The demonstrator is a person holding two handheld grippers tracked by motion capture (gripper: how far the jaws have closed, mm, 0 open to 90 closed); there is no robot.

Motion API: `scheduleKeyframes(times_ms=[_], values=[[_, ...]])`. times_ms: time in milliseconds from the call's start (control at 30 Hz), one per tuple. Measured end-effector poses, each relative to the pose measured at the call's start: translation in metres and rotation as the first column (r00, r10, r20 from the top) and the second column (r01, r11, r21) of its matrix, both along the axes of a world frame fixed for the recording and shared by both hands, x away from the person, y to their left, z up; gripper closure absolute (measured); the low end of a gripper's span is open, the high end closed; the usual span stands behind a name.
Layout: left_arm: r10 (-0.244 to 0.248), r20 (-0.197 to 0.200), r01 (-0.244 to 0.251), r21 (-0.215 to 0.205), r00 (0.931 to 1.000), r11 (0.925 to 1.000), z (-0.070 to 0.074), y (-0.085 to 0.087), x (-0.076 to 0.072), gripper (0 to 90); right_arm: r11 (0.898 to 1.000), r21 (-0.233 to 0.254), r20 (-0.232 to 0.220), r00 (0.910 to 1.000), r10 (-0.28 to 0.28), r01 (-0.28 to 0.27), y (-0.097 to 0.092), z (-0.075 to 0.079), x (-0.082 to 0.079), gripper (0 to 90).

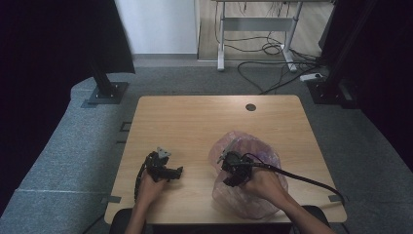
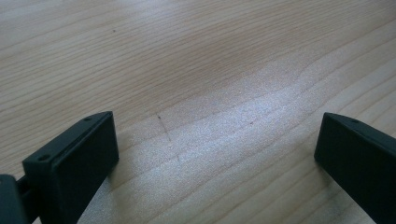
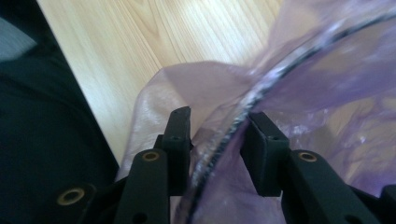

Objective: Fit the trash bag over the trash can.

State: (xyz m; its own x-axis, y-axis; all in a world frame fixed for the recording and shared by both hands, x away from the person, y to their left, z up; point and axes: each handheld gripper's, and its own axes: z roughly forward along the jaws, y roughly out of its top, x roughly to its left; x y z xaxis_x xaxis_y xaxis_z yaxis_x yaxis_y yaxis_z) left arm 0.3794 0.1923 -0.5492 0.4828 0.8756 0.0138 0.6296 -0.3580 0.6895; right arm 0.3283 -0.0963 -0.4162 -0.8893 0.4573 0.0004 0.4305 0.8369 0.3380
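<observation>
A crumpled, see-through purple plastic bag (image 1: 258,146) lies on the right front part of the wooden table (image 1: 195,122). My right gripper (image 1: 230,179) is pushed into the bag's near left side. In the right gripper view the bag (image 3: 327,79) has a dark-lined rim that runs up between the jaws of the right gripper (image 3: 217,135). A gap still shows beside the film, so the jaws stand open around it. My left gripper (image 1: 176,171) rests on the table at the front left. In the left gripper view the left gripper (image 2: 215,154) stands wide open over bare wood (image 2: 187,56).
A round cable hole (image 1: 251,107) sits near the table's far edge. The right gripper's cable (image 1: 302,176) trails to the right over the bag. Black stand bases (image 1: 104,92) (image 1: 331,90) flank the table, and a desk frame with loose cables (image 1: 272,48) stands behind on the carpet.
</observation>
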Motion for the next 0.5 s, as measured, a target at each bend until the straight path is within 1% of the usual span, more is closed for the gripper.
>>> scheduleKeyframes(times_ms=[33, 67, 100, 200, 233, 300, 333, 400, 467, 500], values=[[0.000, 0.000, 0.000, 0.000, 1.0000, 1.0000, 0.000, 0.000, 0.000, 0.0, 1.000, -0.016, -0.004, 1.0000, 0.008, -0.008, 0.001, -0.004, 0.000, 60.1], [0.000, 0.000, 0.000, 0.000, 1.0000, 1.0000, 0.000, 0.000, 0.000, 0.0, 0.999, -0.035, -0.024, 0.9997, 0.006, -0.007, 0.001, -0.005, 0.001, 48.5], [0.000, 0.000, 0.000, 0.000, 1.0000, 1.0000, 0.000, 0.000, 0.000, 0.0, 1.000, -0.025, -0.020, 0.9997, 0.012, -0.013, 0.001, -0.004, 0.001, 37.2], [0.000, 0.000, 0.000, 0.000, 1.0000, 1.0000, 0.000, 0.000, 0.000, 0.0, 0.998, 0.045, -0.014, 0.9993, 0.035, -0.035, -0.003, 0.008, 0.000, 19.1], [0.000, 0.000, 0.000, 0.000, 1.0000, 1.0000, 0.000, 0.000, 0.000, 0.0, 0.997, 0.074, -0.013, 0.9992, 0.038, -0.037, -0.005, 0.014, -0.001, 18.3], [0.000, 0.000, 0.000, 0.000, 1.0000, 1.0000, 0.000, 0.000, 0.000, 0.0, 0.990, 0.123, -0.015, 0.9977, 0.067, -0.064, -0.013, 0.027, -0.003, 17.2], [0.000, 0.000, 0.000, 0.000, 1.0000, 1.0000, 0.000, 0.000, 0.000, 0.0, 0.987, 0.149, -0.014, 0.9976, 0.067, -0.065, -0.018, 0.034, -0.004, 17.2], [0.000, 0.000, 0.000, 0.000, 1.0000, 1.0000, 0.000, 0.000, 0.000, 0.0, 0.981, 0.184, 0.015, 0.9976, 0.067, -0.069, -0.030, 0.048, -0.007, 17.4], [0.000, 0.000, 0.000, 0.000, 1.0000, 1.0000, 0.000, 0.000, 0.000, 0.0, 0.978, 0.200, 0.050, 0.9973, 0.054, -0.063, -0.044, 0.061, -0.010, 18.6], [0.000, 0.000, 0.000, 0.000, 1.0000, 1.0000, 0.000, 0.000, 0.000, 0.0, 0.976, 0.206, 0.073, 0.9960, 0.053, -0.067, -0.051, 0.066, -0.013, 20.9]])
